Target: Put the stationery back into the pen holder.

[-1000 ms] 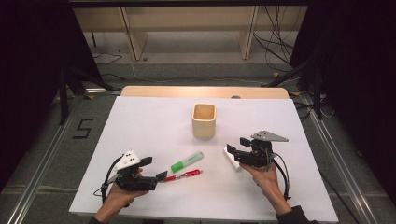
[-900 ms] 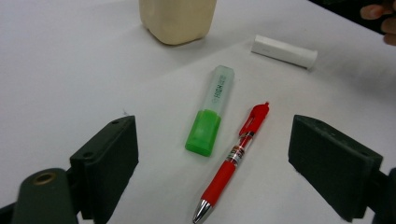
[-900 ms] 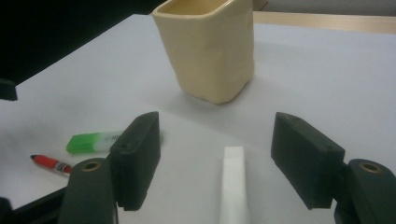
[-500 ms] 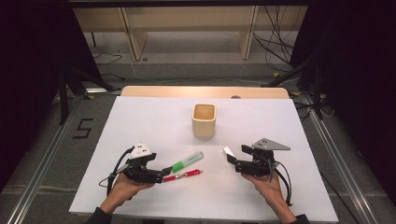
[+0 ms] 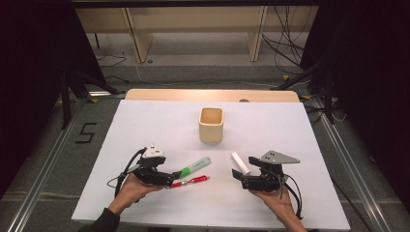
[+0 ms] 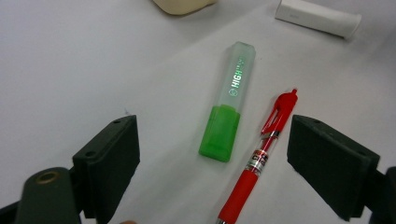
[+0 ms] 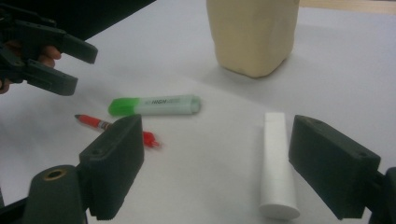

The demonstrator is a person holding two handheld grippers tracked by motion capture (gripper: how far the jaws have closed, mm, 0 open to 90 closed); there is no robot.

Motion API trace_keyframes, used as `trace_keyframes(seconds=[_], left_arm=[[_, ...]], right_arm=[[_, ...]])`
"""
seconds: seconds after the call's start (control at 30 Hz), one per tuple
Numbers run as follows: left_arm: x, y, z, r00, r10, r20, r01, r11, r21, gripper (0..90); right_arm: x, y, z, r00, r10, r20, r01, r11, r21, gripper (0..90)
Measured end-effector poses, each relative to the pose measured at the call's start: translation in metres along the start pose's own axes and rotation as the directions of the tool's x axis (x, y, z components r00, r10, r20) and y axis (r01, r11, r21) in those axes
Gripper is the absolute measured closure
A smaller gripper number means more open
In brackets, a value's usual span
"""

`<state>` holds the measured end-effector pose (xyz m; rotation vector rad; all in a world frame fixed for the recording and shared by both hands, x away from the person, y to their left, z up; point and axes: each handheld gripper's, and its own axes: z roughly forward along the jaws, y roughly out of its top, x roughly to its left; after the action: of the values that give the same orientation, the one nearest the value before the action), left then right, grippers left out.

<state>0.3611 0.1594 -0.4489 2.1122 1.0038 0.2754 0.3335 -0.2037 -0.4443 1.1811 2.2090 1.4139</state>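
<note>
A white tube [image 5: 240, 163] lies flat on the white table [image 5: 159, 125]. In the right gripper view the tube [image 7: 278, 163] rests between the jaws of my right gripper [image 7: 217, 126], whose pads stand clear of it; the jaws have just been opening. My right gripper [image 5: 238, 175] sits at the tube's near end. A green highlighter [image 5: 196, 166] and a red pen [image 5: 191, 182] lie side by side left of centre. My left gripper [image 5: 170, 178] is open at their near ends, and both the highlighter [image 6: 231, 107] and the pen [image 6: 261, 154] lie between its wide jaws [image 6: 215, 128], untouched.
A cream square cup [image 5: 211, 124] stands upright at the table's middle, beyond the pens and the tube. A wooden strip [image 5: 212, 95] runs along the far edge. Dark floor, rails and cables surround the table.
The right gripper's jaws have spread off the white tube, which now lies on the table, and the hand has drawn back slightly. The left gripper has slid right, up to the pens' near ends.
</note>
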Motion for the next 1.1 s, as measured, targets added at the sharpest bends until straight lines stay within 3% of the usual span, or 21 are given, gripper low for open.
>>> trace_keyframes(seconds=[0.23, 0.6, 0.83, 1.1], left_arm=[[-0.001, 0.011, 0.011, 0.9996, 0.029, -0.001, -0.029, 0.9971, 0.07, 18.2], [-0.005, 0.025, 0.028, 0.9983, 0.056, 0.014, -0.057, 0.9897, 0.131, 22.4], [-0.01, 0.027, 0.045, 0.9952, 0.097, 0.013, -0.097, 0.9763, 0.193, 27.5], [-0.009, 0.028, 0.053, 0.9939, 0.104, 0.036, -0.11, 0.9662, 0.233, 36.7]], right_arm=[[0.005, -0.002, -0.005, 0.9998, -0.015, -0.011, 0.015, 1.0, -0.004, 18.2], [0.01, -0.007, -0.008, 0.9995, -0.027, -0.017, 0.027, 1.0, 0.009, 18.1], [0.012, -0.01, -0.007, 0.9993, -0.034, -0.018, 0.034, 0.999, 0.019, 18.2], [0.015, -0.011, -0.007, 0.9989, -0.039, -0.025, 0.039, 0.999, 0.022, 18.5]])
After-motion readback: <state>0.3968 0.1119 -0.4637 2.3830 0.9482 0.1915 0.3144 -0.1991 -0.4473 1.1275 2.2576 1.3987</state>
